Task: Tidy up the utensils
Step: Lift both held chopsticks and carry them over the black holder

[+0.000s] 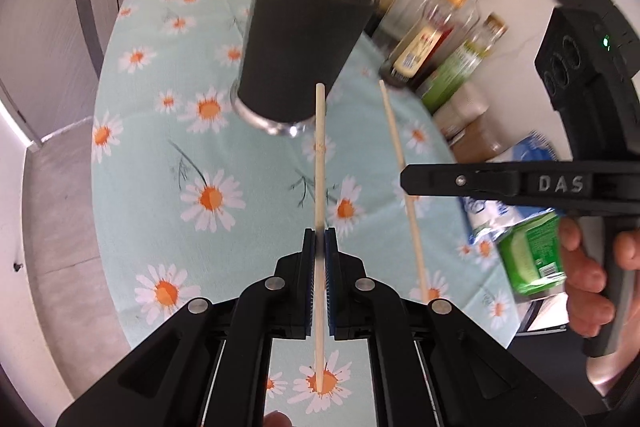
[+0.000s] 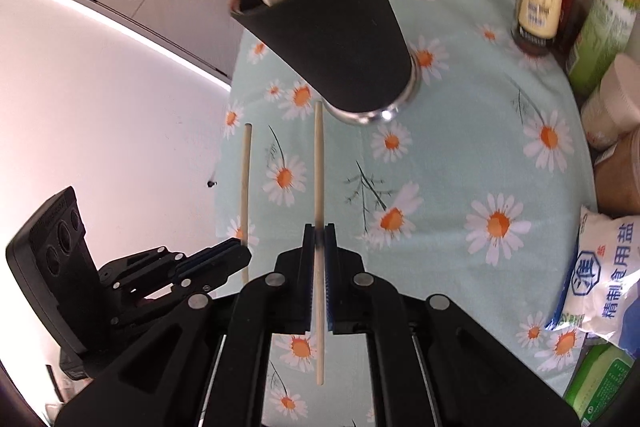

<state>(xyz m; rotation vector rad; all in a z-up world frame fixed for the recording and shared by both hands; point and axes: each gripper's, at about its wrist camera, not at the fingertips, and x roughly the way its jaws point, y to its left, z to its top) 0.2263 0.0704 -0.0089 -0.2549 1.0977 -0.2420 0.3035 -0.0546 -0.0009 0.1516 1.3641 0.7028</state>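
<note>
Left wrist: left gripper clamps one chopstick; right gripper clamps another. Cup holds several utensils; these two remain outside.

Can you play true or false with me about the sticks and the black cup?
1. Each gripper pinches a chopstick. True: the left gripper holds one chopstick, the right gripper another chopstick.
2. The black cup has nothing in it. False: sticks poke out of its top.
3. The tablecloth has daisies on it. True.
4. The cup lies tipped over on the cloth. False: it stands on its silver base.
</note>
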